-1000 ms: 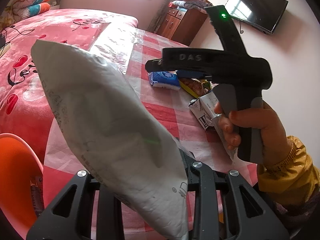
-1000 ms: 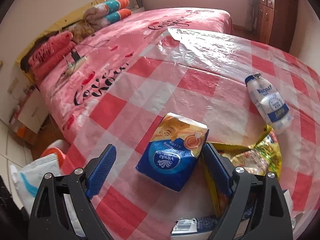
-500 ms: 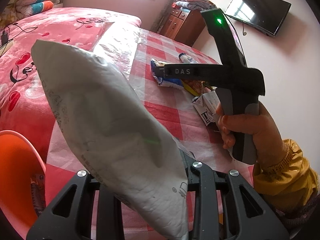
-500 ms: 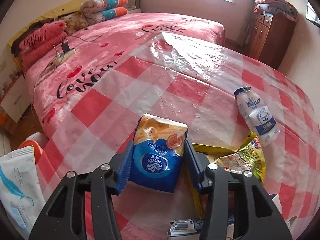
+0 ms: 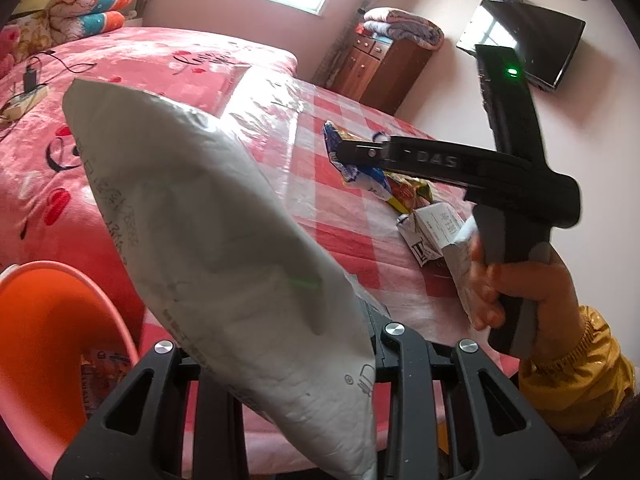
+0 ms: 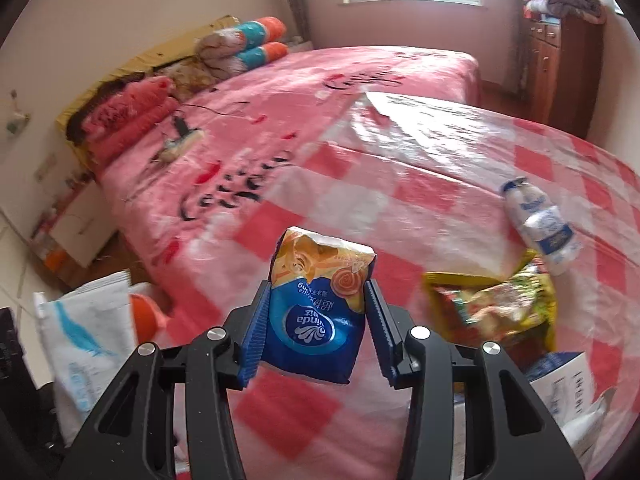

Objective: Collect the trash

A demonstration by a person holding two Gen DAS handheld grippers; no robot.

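The right tool point(image 6: 316, 316), its blue ribbed pads pressed against both sides of a blue-and-orange Vinda tissue pack point(image 6: 320, 312), holds the pack clear above the red-and-white checked plastic-covered surface point(image 6: 400, 184). In the left wrist view the same pack point(image 5: 348, 156) shows at the tip of the black handheld right tool point(image 5: 352, 148), gripped by a hand point(image 5: 516, 280) in a yellow sleeve.

The left tool point(image 5: 280, 344) pinches a large white crinkled plastic bag with grey print point(image 5: 216, 232), which rises tilted up and to the left from between its black fingers and fills much of that view. From the right wrist camera the bag point(image 6: 86, 340) appears at lower left, white with a blue streak, beside the orange plastic bin point(image 6: 146, 312).

The orange bin point(image 5: 52, 320) sits below the surface's near edge, at lower left of the left wrist view, with a printed wrapper point(image 5: 102, 372) lying inside it.

On the surface lie a small white bottle with a blue label point(image 6: 540, 224), on its side, a crumpled yellow snack wrapper point(image 6: 492, 304) just right of the lifted pack, and a white printed carton point(image 5: 432, 228) near the hand. A bed with a pink printed cover point(image 6: 260, 132) stands beyond the surface.
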